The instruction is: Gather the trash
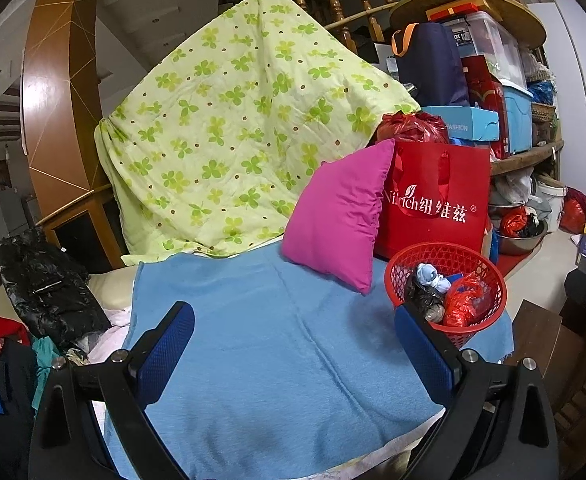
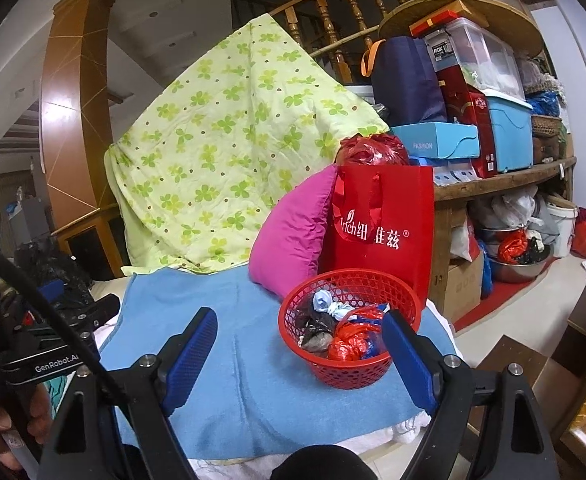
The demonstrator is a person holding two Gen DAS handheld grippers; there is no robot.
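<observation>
Two grippers: both hang over the near part of a blue towel (image 1: 277, 344), and neither touches anything.
Left gripper (image 1: 293, 344): jaws spread wide, nothing between the blue pads but bare towel; in the right wrist view its body shows at the far left, held in a person's hand (image 2: 1, 428).
Right gripper (image 2: 301, 356): jaws spread wide too, with the near left part of the basket seen in the gap between the pads, which are clear of it.
Clothes pile (image 1: 33, 312): black and red garments at the left edge, beside the towel.
Quilt (image 1: 229, 128): green clover print, draped upright behind the towel.
Pillow (image 1: 337, 216): pink, leaning against the red bag.
Red bag (image 1: 437, 200): upright with white lettering, just behind the basket.
Basket (image 2: 349, 376): red plastic mesh, standing on the right part of the towel.
Trash (image 2: 345, 340): knotted plastic bags, red, black, blue and pale, all lying inside the basket.
Shelves (image 2: 505, 176): far right, crowded with boxes and bins.
</observation>
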